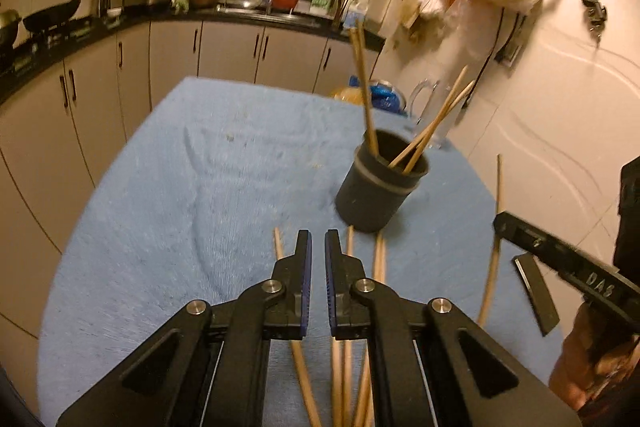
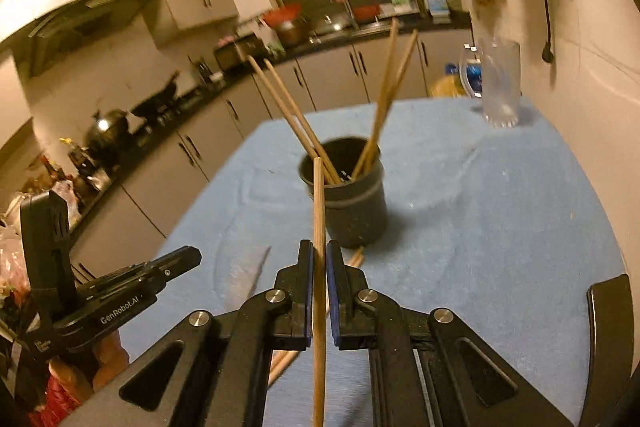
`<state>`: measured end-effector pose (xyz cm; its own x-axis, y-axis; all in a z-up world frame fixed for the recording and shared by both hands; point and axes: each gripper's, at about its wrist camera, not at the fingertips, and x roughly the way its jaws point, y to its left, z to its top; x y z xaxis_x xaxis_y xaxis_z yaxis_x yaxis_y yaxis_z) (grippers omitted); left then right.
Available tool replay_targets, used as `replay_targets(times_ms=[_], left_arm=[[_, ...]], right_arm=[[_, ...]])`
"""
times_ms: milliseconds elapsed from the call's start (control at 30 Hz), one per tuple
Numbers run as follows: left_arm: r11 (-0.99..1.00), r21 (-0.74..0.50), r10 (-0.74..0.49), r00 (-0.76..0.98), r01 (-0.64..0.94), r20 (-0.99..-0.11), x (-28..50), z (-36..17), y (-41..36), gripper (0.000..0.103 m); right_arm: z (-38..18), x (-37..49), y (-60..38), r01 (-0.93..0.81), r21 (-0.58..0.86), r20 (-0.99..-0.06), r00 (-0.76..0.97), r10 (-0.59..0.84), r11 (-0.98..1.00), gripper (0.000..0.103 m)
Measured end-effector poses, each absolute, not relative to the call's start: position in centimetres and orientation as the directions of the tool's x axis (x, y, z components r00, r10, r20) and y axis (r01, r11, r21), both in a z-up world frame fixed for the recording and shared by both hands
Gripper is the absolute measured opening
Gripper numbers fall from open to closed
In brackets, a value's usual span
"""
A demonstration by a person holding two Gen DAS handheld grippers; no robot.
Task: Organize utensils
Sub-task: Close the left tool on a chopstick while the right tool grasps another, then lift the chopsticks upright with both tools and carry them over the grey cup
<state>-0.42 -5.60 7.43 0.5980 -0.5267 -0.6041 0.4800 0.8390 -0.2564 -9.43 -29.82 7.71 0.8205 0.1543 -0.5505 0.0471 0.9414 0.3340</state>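
The dark round cup stands upright on the blue cloth that covers the table, and it is the landmark for everything else. Four thin wooden chopsticks lean inside it in two pairs: seen from the right wrist, one pair tilts away to the left and the other rises nearly straight and slightly right. The cup is matte with a paler band around its upper wall.

On the near side of the cup, the right gripper points down toward it at a slant, its blue-padded jaws pressed onto a single chopstick. That stick stands almost vertical in the view, its upper tip level with the cup's rim and just in front of it.

The left gripper also angles downward on the near side of the cup, slightly to its left in its own view. Its jaws are drawn together with only a narrow slit between the pads, and nothing shows between them. Beneath it, several loose chopsticks lie fanned on the cloth, running from the cup's base back toward the camera.

Beyond the cup, at the table's far edge by the wall, stands a clear glass pitcher. The cloth is soft, rumpled and faintly creased.
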Motion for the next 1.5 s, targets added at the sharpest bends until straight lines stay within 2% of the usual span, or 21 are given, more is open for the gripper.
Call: replay_targets(times_ms=[167,233,333,467,567,800,900,933,1100,1367,1500], left_arm=[[0.832,-0.242,-0.535,0.608,0.499,-0.587,-1.4,9.3,-5.7,0.006],[0.837,-0.245,-0.523,0.579,0.490,-0.626,-0.9,9.1,-5.6,0.006],[0.857,-0.244,-0.471,0.497,0.453,-0.729,1.3,7.3,-6.2,0.006],[0.877,-0.268,-0.414,0.346,0.398,-0.842,4.6,3.7,-7.5,0.013],[0.888,-0.270,-0.387,0.288,0.372,-0.876,6.2,1.9,-8.1,0.016],[0.915,-0.224,-0.304,0.210,0.335,-0.929,8.0,-0.5,-9.9,0.016],[0.919,-0.148,-0.245,0.235,0.366,-0.940,7.8,-0.4,-11.0,0.010],[0.920,-0.130,-0.230,0.243,0.369,-0.942,7.8,-0.5,-11.3,0.006],[0.905,-0.164,-0.285,0.272,0.392,-0.919,6.8,0.3,-10.7,0.006],[0.871,-0.178,-0.411,0.480,0.458,-0.775,1.3,8.0,-8.1,0.006],[0.862,-0.200,-0.450,0.523,0.466,-0.723,-0.3,11.0,-7.3,0.006]], right_arm=[[8.3,-10.3,-30.1,0.026,0.343,-0.517,0.840,0.166,0.939,0.007],[8.2,-10.5,-30.2,0.024,0.349,-0.512,0.842,0.169,0.937,0.007],[8.2,-10.9,-30.7,0.027,0.359,-0.509,0.843,0.172,0.933,0.007],[7.9,-11.1,-31.5,0.036,0.389,-0.505,0.844,0.180,0.921,0.007],[7.8,-11.3,-32.0,0.037,0.403,-0.499,0.846,0.186,0.914,0.007],[8.0,-11.5,-32.4,0.027,0.415,-0.488,0.850,0.198,0.909,0.007],[7.9,-11.6,-32.5,0.028,0.423,-0.487,0.850,0.201,0.906,0.007],[7.9,-11.6,-32.6,0.028,0.426,-0.485,0.851,0.203,0.904,0.007],[8.0,-11.8,-32.6,0.027,0.428,-0.481,0.853,0.203,0.903,0.007],[8.9,-12.7,-32.7,0.020,0.431,-0.443,0.875,0.193,0.902,0.007],[9.5,-13.1,-32.5,0.019,0.429,-0.425,0.886,0.183,0.903,0.007]])
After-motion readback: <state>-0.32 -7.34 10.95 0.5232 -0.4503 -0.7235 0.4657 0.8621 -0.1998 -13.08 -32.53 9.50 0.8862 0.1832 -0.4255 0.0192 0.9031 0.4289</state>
